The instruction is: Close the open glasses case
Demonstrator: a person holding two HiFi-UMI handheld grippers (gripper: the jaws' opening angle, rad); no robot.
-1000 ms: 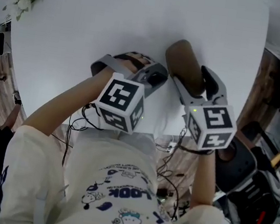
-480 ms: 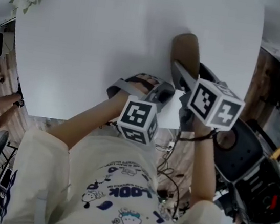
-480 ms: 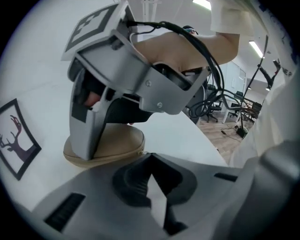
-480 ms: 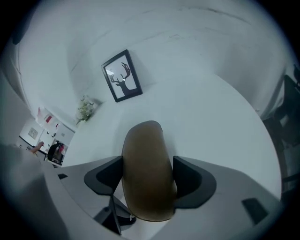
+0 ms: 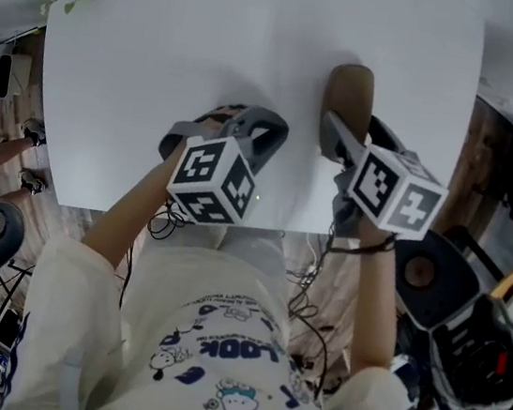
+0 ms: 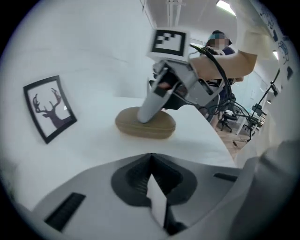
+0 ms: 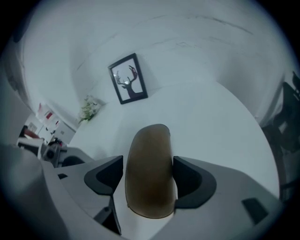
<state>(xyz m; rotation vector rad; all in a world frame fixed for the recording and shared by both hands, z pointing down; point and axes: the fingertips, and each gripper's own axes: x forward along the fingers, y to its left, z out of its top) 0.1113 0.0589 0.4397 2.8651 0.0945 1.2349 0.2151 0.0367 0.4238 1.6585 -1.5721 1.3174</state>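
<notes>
Your right gripper point(image 5: 350, 135) is clamped across the near end of the case point(image 5: 350, 94), one jaw on each long side. The case lies on the table's point(image 5: 213, 42) right part and appears closed, its long axis running near to far, in line with that gripper. Your left gripper point(image 5: 261, 134) is fully closed and empty, left of the case and apart from it.

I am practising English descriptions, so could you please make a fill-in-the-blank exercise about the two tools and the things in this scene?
The right tool has the ____ between its jaws.
The left tool has its jaws ____, with nothing between them.
The framed picture shows a ____.
Missing words: glasses case; shut; deer.
</notes>
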